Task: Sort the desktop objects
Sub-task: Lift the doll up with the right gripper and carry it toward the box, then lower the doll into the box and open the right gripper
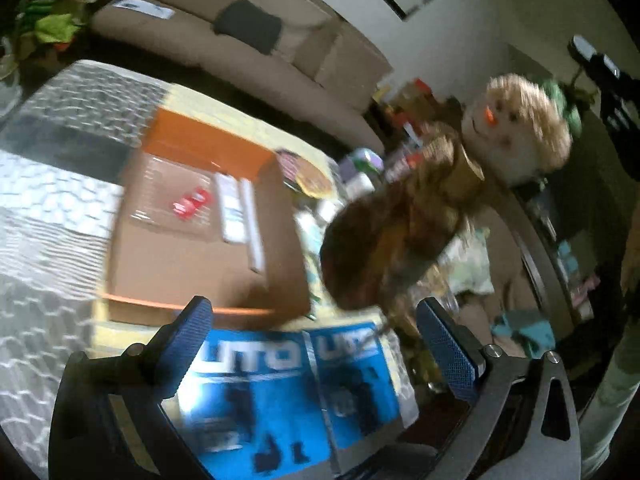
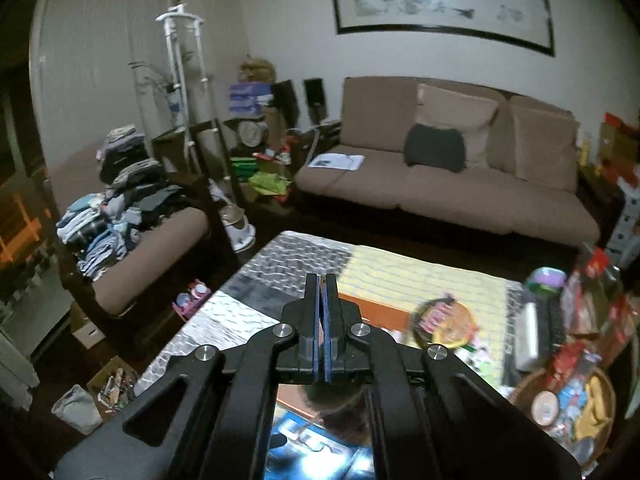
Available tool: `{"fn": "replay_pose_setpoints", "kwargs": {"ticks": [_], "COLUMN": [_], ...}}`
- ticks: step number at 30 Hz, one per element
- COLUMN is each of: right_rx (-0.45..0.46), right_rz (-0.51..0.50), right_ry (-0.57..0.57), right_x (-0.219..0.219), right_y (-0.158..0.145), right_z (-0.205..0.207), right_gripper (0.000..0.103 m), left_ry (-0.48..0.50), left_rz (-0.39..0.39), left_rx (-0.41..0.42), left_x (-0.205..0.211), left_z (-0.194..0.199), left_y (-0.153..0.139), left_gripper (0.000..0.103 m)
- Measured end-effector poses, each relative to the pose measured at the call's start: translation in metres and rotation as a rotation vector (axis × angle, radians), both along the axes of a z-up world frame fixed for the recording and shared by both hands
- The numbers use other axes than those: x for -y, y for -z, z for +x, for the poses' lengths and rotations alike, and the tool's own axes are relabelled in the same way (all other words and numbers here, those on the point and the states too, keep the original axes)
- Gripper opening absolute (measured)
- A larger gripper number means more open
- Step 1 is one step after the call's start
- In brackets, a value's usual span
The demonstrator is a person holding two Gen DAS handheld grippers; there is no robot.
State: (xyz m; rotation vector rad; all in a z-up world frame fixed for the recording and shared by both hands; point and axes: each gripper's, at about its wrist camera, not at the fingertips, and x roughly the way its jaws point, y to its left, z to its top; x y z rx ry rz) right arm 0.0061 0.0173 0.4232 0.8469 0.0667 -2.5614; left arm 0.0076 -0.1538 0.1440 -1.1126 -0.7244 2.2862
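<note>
Two tongs: left tongs wide over two blue booklets at the worktop edge; right tongs closed, empty.

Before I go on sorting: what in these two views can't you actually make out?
- Left wrist view: the plush toy is smeared by motion; what holds it up is unclear.
- Left wrist view: items in the cardboard box are blurred, only a red shape and white strips.
- Right wrist view: the shut right gripper and its frame hide the near table.
- Right wrist view: the basket is cut off by the edge.
</note>
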Motion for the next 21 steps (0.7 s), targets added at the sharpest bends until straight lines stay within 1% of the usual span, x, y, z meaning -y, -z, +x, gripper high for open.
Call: {"fn": "replay_pose_setpoints", "kwargs": {"ticks": [1,4,7,10,13,15,18,21], "right_rx": [0.006,0.023,0.048,0.121,0.234,0.277,0.331,0.329], "right_rz": [-0.014,-0.056,-0.082,-0.028,0.067,0.131,0.151,0.204], "right_ry": [-0.010,-0.015,0.016,0.061,0.105,0.135,0.142,0.125], "right_x": [0.012,0.025,0.025,0.015,-0.004,-0.015,-0.032,-0.035], "right_y": [0.005,0.023,0.057,0.116,0.188,0.224,0.260,0.278], "right_z": [-0.005,-0.015,-0.027,-0.045,-0.064,-0.072,-0.077,-0.078], "right_gripper": [0.002,0.002,0.002,0.002,0.002,0.002,0.002,0.002], "left_ry": [-0.014,-0.060,-0.083,-0.083,-0.060,-0.043,-0.028,-0.011], "left_rz": [-0.005,-0.026,-0.043,-0.067,-0.082,-0.083,-0.092,-0.122], "left_rx": [0.000,-0.004,-0.005,0.008,0.032,0.052,0.085,0.119], "left_x": [0.009,0.036,0.049,0.051,0.045,0.040,0.032,0.024], "left_z": [-0.001,-0.006,-0.014,-0.024,-0.036,-0.043,-0.052,-0.064], "left_y": [-0.001,-0.003,-0.002,0.006,0.019,0.029,0.043,0.056], "left_gripper": [0.103,0.103,0.103,0.103,0.103,0.103,0.103,0.103]}}
